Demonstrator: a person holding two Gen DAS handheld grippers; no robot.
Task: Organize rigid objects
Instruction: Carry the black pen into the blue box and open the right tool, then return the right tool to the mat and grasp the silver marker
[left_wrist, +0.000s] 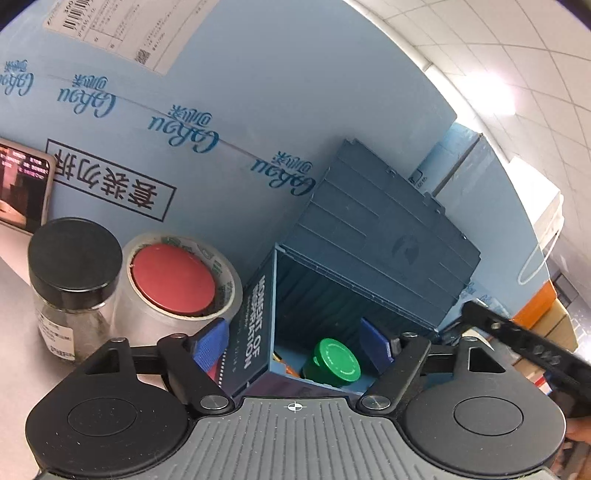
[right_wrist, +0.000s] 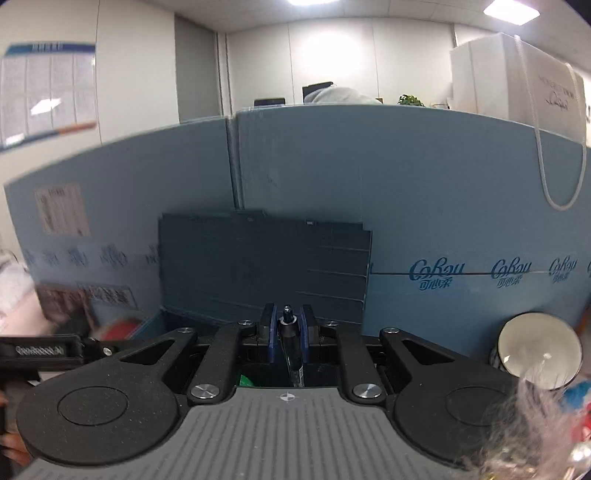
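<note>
A dark blue storage box (left_wrist: 255, 332) stands open, its lid (left_wrist: 380, 229) leaning back against a light blue carton. Inside it lies a bottle with a green cap (left_wrist: 337, 360). My left gripper (left_wrist: 295, 343) is open, its blue-padded fingers straddling the box's left wall and opening. My right gripper (right_wrist: 287, 328) is shut on a black pen (right_wrist: 290, 343), held upright above the box in front of the open lid (right_wrist: 266, 266). The other gripper's black body (right_wrist: 40, 350) shows at the left in the right wrist view.
A glass jar with a black lid (left_wrist: 74, 280) and a tape roll (left_wrist: 207, 280) around a red cap (left_wrist: 173, 282) stand left of the box. A phone (left_wrist: 22, 188) leans on the carton (left_wrist: 221, 92). A round mirror (right_wrist: 537, 354) and a furry toy (right_wrist: 535, 435) sit at the right.
</note>
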